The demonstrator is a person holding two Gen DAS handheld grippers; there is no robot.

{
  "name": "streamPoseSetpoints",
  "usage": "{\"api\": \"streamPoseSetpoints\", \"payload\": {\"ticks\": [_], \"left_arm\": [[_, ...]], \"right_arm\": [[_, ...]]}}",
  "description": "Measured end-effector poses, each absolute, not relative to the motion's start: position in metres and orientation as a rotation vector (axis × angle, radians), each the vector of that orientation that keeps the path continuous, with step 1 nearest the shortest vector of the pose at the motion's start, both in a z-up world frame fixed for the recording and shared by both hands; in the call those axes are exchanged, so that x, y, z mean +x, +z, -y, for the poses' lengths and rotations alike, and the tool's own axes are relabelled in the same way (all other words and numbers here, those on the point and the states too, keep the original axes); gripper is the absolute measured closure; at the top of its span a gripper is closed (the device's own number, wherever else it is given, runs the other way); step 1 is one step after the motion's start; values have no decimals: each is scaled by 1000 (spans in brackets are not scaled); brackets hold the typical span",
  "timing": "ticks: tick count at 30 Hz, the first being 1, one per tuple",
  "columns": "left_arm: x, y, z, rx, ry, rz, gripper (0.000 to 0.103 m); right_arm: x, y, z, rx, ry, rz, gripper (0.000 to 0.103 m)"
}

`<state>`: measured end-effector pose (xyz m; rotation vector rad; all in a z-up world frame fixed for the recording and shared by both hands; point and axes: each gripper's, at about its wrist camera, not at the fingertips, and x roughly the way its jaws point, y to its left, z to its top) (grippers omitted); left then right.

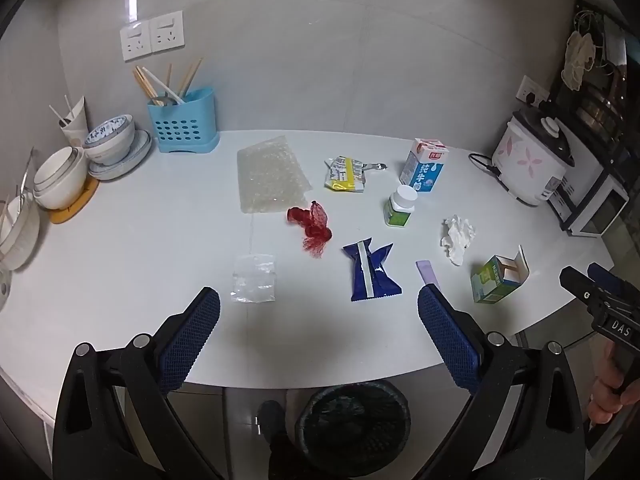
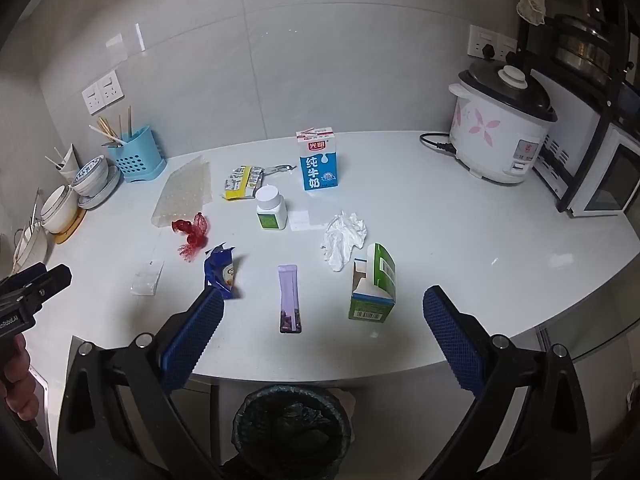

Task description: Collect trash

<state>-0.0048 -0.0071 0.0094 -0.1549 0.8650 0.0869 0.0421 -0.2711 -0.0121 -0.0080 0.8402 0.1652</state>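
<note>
Left gripper (image 1: 319,312): jaws spread wide, nothing between the blue pads; it hovers above the near edge of the counter, angled downward.
Right gripper (image 2: 323,312): jaws spread wide, empty; it hovers above the near counter edge, to the right of the left one.
Counter (image 1: 120,248): white, with the trash scattered across its middle.
Trash bin (image 2: 292,428): black-lined, on the floor below the counter's near edge, between and beneath the two grippers.
Blue wrapper (image 1: 372,272): lies flat near the front edge, between the left gripper's fingers in the left wrist view.
Purple sachet (image 2: 290,304): lies flat just right of the blue wrapper.
Green box (image 2: 374,286): open-topped, upright, right of the purple sachet.
Crumpled tissue (image 2: 344,240): just behind the green box.
Pill bottle (image 2: 271,208): white cap, green label, upright at the centre.
Milk carton (image 2: 318,158): blue and white, upright behind the pill bottle.
Red mesh net (image 1: 312,226): bunched, left of centre.
Bubble wrap (image 1: 272,176): flat sheet behind the red mesh net.
Yellow packet (image 1: 345,174): between the bubble wrap and the milk carton.
Clear plastic bag (image 1: 254,284): flat, near the left gripper's left finger.
Rice cooker (image 2: 500,128): at the right rear, plugged in.
Chopstick holder (image 1: 182,120): blue, at the left rear, beside stacked bowls (image 1: 108,144).
</note>
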Motion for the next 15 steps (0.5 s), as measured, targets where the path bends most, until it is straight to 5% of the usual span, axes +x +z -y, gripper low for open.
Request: {"api": "streamPoseSetpoints", "payload": {"ticks": [15], "left_arm": [[-7, 6, 8, -177, 86, -877, 6]], "right_arm": [[43, -14, 273, -3, 170, -843, 7]]}}
